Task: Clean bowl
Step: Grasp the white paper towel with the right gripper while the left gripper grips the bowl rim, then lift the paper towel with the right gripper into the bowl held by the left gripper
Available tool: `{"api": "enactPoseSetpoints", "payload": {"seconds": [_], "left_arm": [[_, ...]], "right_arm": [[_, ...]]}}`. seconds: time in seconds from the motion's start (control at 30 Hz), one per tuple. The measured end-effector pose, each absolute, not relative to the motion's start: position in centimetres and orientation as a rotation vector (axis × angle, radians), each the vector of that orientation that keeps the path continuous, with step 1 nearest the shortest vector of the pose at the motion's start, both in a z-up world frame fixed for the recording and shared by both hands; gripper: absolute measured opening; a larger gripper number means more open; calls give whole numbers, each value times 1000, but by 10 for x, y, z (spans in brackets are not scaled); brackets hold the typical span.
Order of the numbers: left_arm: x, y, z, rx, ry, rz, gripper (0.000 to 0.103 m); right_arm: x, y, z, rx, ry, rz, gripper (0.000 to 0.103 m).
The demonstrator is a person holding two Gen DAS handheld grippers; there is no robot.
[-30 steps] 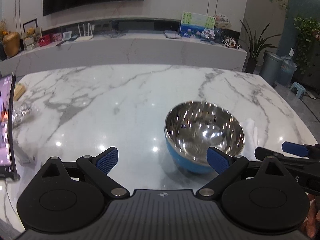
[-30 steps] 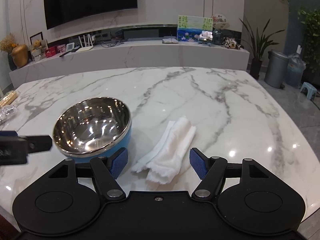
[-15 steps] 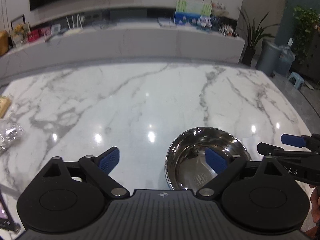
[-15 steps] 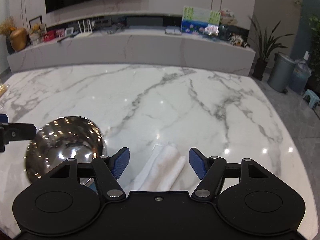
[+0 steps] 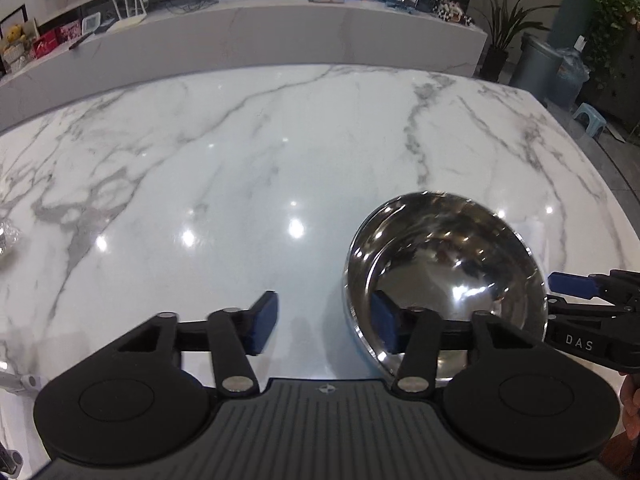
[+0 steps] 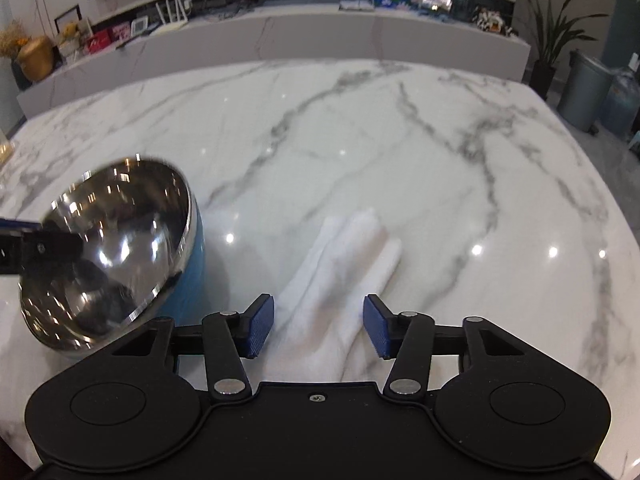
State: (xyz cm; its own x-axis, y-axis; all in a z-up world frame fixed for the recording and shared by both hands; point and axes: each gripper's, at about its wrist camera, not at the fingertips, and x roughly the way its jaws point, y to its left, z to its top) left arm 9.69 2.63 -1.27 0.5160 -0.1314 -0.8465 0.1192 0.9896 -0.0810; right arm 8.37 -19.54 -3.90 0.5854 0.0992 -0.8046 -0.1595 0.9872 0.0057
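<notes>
A steel bowl (image 5: 444,268) with a blue outside stands on the marble table; it also shows tilted in the right wrist view (image 6: 116,248). My left gripper (image 5: 324,326) is open, its right finger inside the bowl over the near rim, its left finger outside. My right gripper (image 6: 318,326) is open and empty, its fingers either side of a folded white cloth (image 6: 340,276) lying right of the bowl. The right gripper's fingers (image 5: 572,284) show at the right edge of the left wrist view.
The marble table (image 5: 240,152) stretches ahead to a far edge. A crinkled plastic wrapper (image 5: 6,236) lies at the left edge. A long white counter (image 6: 280,36) with small items stands behind the table. Bins (image 6: 584,88) and a plant stand at right.
Both grippers have come lower and closer. The left gripper's right finger has gone inside the bowl, and the bowl now looks tipped. The right gripper now straddles the cloth.
</notes>
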Motion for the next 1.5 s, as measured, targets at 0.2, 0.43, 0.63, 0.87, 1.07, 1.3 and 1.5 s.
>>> {"api": "enactPoseSetpoints", "payload": {"seconds": [0.2,0.43,0.63,0.87,1.07,1.3,1.5], "left_arm": [[93,16,-11,31,1003,-186,27],[92,8,-11,53,1000,-226,19],[92,4,-9,60,997,-242,17],[91,3,-9,52,1004,-257,17],[88,5,-9,42,1012,-272,17],[87,7,-10,32,1012,-288,17],[86,8,-9,8,1020,-327,17]], "right_arm": [[80,-185,-40,-145,905,149,27],[74,-193,-33,-112,883,142,10],[62,-202,-5,-78,796,159,9],[49,-206,39,7,743,274,10],[48,-173,56,-75,770,442,10],[63,-138,41,-197,881,503,9],[72,-130,16,-250,1023,551,9]]}}
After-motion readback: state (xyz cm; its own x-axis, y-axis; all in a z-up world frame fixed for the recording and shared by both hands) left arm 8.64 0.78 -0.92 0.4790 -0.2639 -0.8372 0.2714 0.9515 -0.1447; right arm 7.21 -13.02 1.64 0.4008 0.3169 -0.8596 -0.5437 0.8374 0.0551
